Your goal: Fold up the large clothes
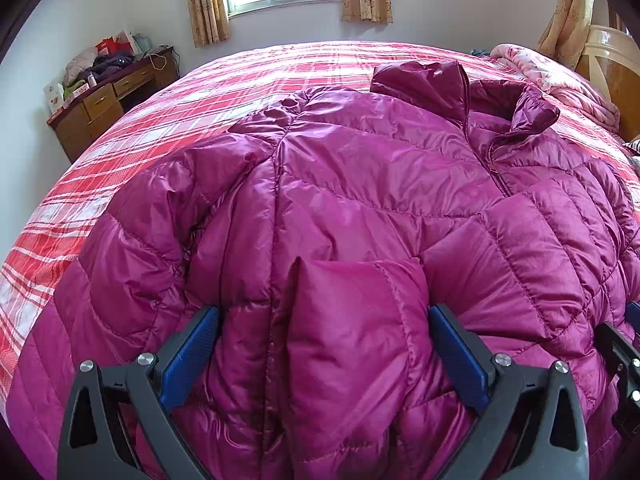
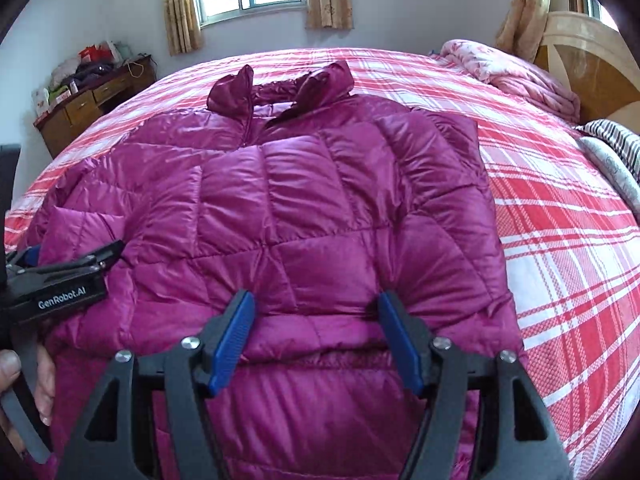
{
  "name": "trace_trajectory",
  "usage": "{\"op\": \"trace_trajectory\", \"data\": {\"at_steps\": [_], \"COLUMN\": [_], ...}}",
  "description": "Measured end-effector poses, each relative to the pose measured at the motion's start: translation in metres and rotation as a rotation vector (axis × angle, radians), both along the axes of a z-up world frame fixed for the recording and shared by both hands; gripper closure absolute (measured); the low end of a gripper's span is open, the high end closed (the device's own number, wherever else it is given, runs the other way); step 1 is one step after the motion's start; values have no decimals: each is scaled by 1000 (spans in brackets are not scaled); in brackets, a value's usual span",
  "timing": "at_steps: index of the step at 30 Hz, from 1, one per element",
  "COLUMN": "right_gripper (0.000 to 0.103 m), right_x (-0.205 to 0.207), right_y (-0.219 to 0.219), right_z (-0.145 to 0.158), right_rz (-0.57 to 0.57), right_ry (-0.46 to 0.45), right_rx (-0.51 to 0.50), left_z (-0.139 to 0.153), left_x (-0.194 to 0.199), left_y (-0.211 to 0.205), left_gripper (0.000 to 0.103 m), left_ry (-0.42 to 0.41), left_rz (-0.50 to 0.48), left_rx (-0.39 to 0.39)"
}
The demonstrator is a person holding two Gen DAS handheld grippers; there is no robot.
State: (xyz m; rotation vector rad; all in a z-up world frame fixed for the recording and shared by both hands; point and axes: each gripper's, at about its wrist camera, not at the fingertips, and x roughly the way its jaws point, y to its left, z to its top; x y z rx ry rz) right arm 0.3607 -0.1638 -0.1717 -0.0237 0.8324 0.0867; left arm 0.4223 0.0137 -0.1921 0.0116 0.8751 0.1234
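Both sleeve ends hidden on folded jacket [image 2: 304, 208].

Left tongs [image 1: 324, 332] spread wide, angled down; right tongs [image 2: 316, 320] likewise spread, angled down.

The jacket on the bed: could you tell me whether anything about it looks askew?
The magenta jacket lies flat and zipped, but its collar stands crumpled, both ends sticking up unevenly.
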Motion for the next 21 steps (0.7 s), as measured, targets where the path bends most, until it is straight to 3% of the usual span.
{"op": "trace_trajectory", "data": {"at_steps": [10, 21], "right_gripper": [32, 32], "right_x": [-1, -6], "right_y": [9, 7], "right_z": [-3, -3], "right_rz": [-10, -14], "right_ry": [-4, -26], "right_rx": [-78, -67], "left_z": [0, 2], "left_x": [2, 3], "left_y": [-1, 5], "left_gripper": [1, 1], "left_ry": [1, 29], "left_rz": [1, -28], "left_rx": [6, -24]}}
